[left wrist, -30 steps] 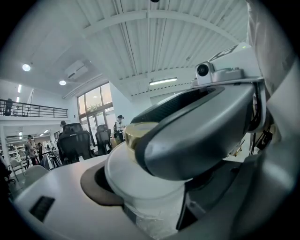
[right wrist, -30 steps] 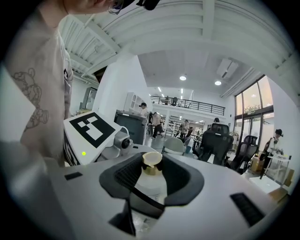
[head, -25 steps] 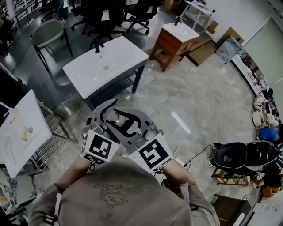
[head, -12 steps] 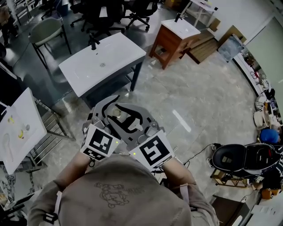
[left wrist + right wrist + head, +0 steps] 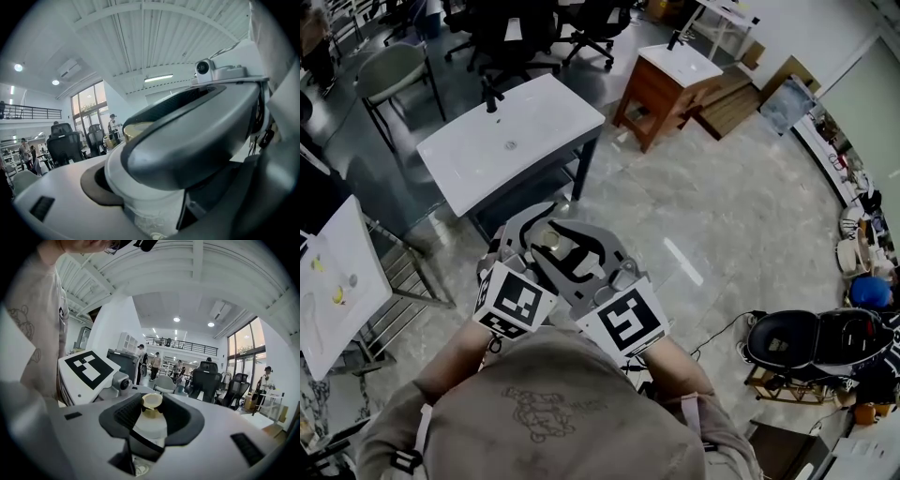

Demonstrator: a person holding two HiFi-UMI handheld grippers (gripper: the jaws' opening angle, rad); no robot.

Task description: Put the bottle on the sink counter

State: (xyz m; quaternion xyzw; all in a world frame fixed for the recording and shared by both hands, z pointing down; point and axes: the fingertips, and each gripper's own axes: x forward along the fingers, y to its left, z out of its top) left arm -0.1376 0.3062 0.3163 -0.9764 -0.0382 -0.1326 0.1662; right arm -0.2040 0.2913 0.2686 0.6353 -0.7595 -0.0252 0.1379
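A small white bottle (image 5: pixel 547 240) with a yellowish cap is held over the floor, between both grippers, close in front of the person. My left gripper (image 5: pixel 531 234) and right gripper (image 5: pixel 558 246) cross each other around it. In the right gripper view the bottle (image 5: pixel 151 425) stands upright between the dark pads (image 5: pixel 124 416), which press its sides. In the left gripper view the bottle's body (image 5: pixel 150 211) sits against my jaw, with the right gripper's jaw arching over it. The white sink counter (image 5: pixel 544 117) with a black faucet (image 5: pixel 492 94) stands ahead, up and left.
A wooden vanity (image 5: pixel 661 89) with a second sink stands further back on the right. Office chairs (image 5: pixel 525 33) are behind the counter. A wire rack with a white board (image 5: pixel 337 281) is at the left. A black case on a stand (image 5: pixel 811 337) and cables are at the right.
Both grippers keep their hold on the bottle. The sink counter has slid slightly left in the head view as the person moves.
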